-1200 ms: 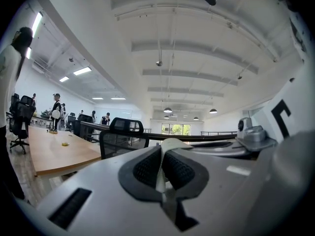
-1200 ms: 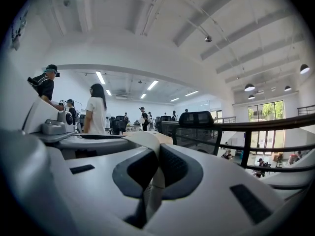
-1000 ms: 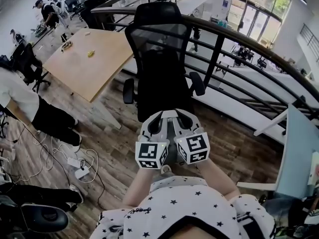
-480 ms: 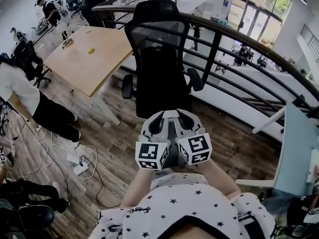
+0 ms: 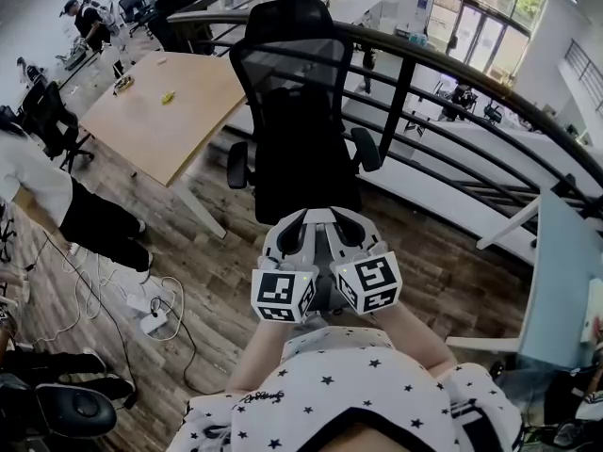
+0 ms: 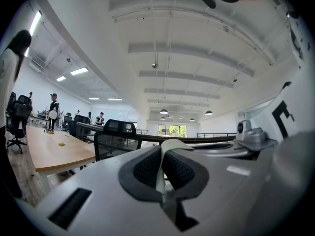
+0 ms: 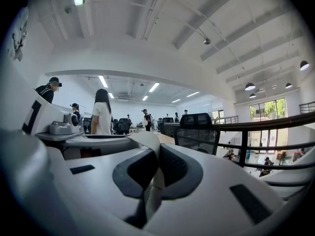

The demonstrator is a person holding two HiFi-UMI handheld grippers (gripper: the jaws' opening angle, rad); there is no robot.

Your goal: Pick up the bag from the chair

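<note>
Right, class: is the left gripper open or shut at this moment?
Shut. In the left gripper view, the two dark pads of the left gripper sit pressed together, with no open gap and no object between them.

Finding no readable words, numbers or brand names anywhere. Seeing only black-and-white square marker patterns, not letters, on the cubes (image 5: pixel 281 296) of the left gripper (image 5: pixel 294 229) and right gripper (image 5: pixel 350 226), just below the chair (image 5: pixel 303 139). Spotting a blue wall sign (image 5: pixel 426 8) far beyond the chair, too small for reading.
</note>
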